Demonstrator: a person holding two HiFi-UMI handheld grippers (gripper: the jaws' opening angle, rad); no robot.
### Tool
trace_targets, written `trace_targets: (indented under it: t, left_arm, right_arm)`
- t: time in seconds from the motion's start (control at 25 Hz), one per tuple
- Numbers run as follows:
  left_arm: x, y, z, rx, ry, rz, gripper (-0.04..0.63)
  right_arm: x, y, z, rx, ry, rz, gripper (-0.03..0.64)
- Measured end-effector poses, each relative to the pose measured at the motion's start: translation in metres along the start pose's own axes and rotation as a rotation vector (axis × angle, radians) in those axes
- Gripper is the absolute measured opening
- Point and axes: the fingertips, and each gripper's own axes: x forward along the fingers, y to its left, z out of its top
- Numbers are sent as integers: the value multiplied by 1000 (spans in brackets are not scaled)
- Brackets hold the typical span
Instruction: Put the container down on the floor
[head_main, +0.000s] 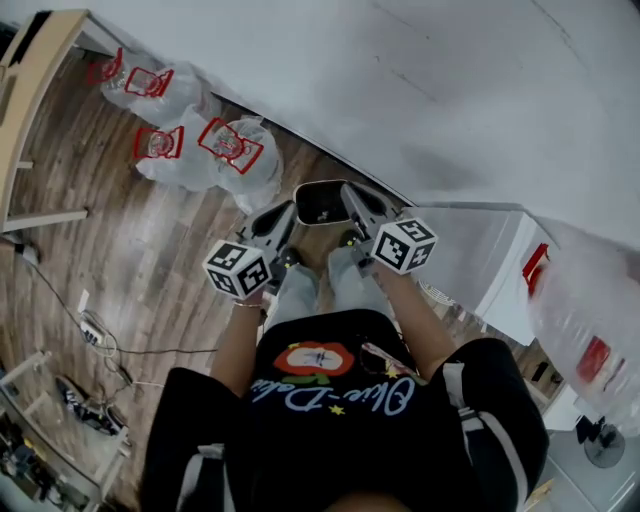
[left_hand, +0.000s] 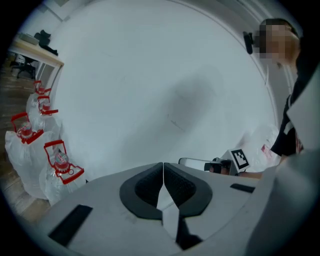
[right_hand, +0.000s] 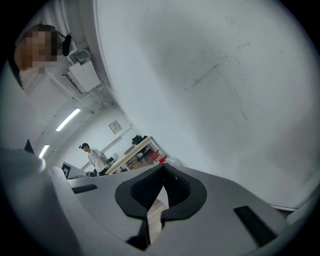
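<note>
left tool (left_hand: 163, 166) and right tool (right_hand: 163, 169) are pressed together, empty. the clear container (head_main: 252, 172) looks heavy, soft-walled; its red handle (head_main: 229, 144) suits pinching.

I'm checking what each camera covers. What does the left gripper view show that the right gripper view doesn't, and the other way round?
Left gripper view only: clear jugs with red handles, plainly seen; the right has at most red specks. Right gripper view only: ceiling lights and a distant standing person. Both: the white wall, a wooden table, and jaws shut on nothing: left gripper, right gripper.
</note>
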Motion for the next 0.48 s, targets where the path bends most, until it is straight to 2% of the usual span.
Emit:
trace_targets:
  t: [0.24,0.48]
  left_arm:
    - [-11,-33,41,129,-18,-37,6]
    - [-18,-61,69,204,-64,-94,6]
  right_arm:
    - [-27,28,34,-89,-89,-41,0]
    - [-53,43,55,-81,-182,-75,0]
